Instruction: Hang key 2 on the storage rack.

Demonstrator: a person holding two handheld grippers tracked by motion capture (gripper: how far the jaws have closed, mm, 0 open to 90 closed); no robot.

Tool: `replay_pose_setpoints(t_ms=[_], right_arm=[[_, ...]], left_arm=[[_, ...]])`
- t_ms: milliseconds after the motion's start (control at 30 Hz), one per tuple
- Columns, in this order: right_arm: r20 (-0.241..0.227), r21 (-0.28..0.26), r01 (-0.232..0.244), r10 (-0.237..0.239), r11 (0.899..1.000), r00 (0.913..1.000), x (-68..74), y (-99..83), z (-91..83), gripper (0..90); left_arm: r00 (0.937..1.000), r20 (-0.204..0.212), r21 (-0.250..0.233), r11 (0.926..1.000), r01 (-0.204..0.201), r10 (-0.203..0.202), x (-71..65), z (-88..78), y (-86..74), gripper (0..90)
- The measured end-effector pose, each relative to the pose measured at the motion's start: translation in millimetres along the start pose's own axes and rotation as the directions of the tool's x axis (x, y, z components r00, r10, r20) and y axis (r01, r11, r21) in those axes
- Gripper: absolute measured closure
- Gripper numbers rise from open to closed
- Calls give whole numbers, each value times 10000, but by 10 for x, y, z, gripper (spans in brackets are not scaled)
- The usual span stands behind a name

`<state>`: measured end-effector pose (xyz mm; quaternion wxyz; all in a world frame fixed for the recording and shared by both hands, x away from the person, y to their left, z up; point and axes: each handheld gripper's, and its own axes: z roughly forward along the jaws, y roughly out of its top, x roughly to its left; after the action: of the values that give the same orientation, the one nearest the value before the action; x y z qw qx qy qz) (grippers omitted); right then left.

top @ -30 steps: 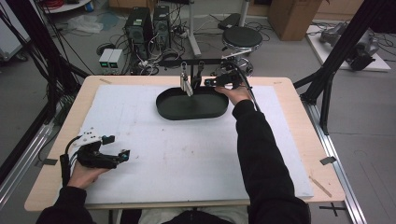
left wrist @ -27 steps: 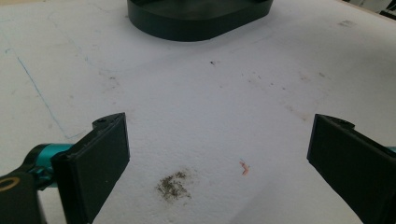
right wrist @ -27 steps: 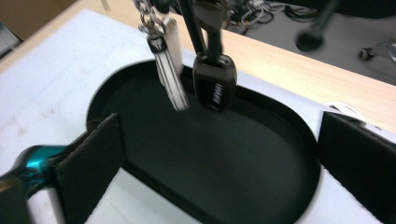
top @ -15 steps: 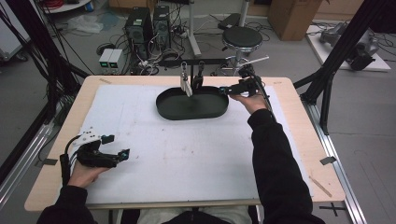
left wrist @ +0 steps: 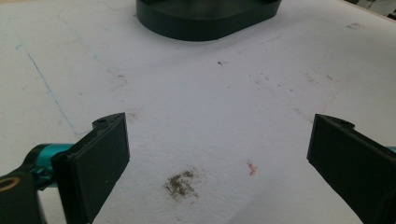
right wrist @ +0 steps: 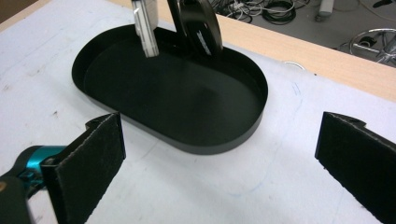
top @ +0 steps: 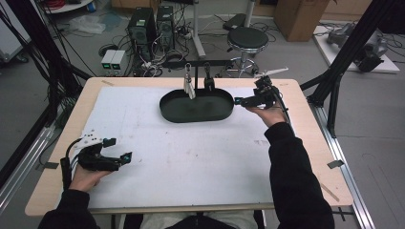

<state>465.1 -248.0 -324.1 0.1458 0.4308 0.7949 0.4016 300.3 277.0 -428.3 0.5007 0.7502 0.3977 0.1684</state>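
left gripper [top: 125, 156]: we see it low at the table's near-left, jaws spread wide, nothing between them, well apart from the tray.
white sheet [top: 143, 143]: one, covers most of the table top; a few stains in front of the left jaws.
tray [top: 197, 105]: one, black oval, far centre of the sheet, flat on it, bare inside.
clips: we count two hanging over the tray's far rim, one silver clip [top: 189, 87], one black clip [top: 208, 82]; both dip into the tray.
handling: we judge the tray light, stiff, thin-walled, smooth so likely slippery; best pinched on the upright rim at the right end. Clips look small and rigid; grip across the body.
right gripper [top: 237, 101]: just beside the tray's right end, jaws have just been opening, now wide, nothing between them.
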Motion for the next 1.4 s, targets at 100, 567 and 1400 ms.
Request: replay_pose_setpoints(t_ms=[100, 567, 1400], right_arm=[[46, -26, 50, -50, 10000, 10000, -6, -69, -70, 8], [335, -303, -24, 34, 9995, 9994, -83, -424, -333, 8], [722, -386, 13, 15, 9993, 9974, -137, -1092, -462, 8]], left_arm=[[10000, -15, 18, 10000, -27, 27, -8, -3, 0, 62], [10000, 3, 142, 9999, -38, 38, -4, 3, -5, 62], [10000, -4, 564, 9984, -68, 69, -17, 16, -62, 62]])
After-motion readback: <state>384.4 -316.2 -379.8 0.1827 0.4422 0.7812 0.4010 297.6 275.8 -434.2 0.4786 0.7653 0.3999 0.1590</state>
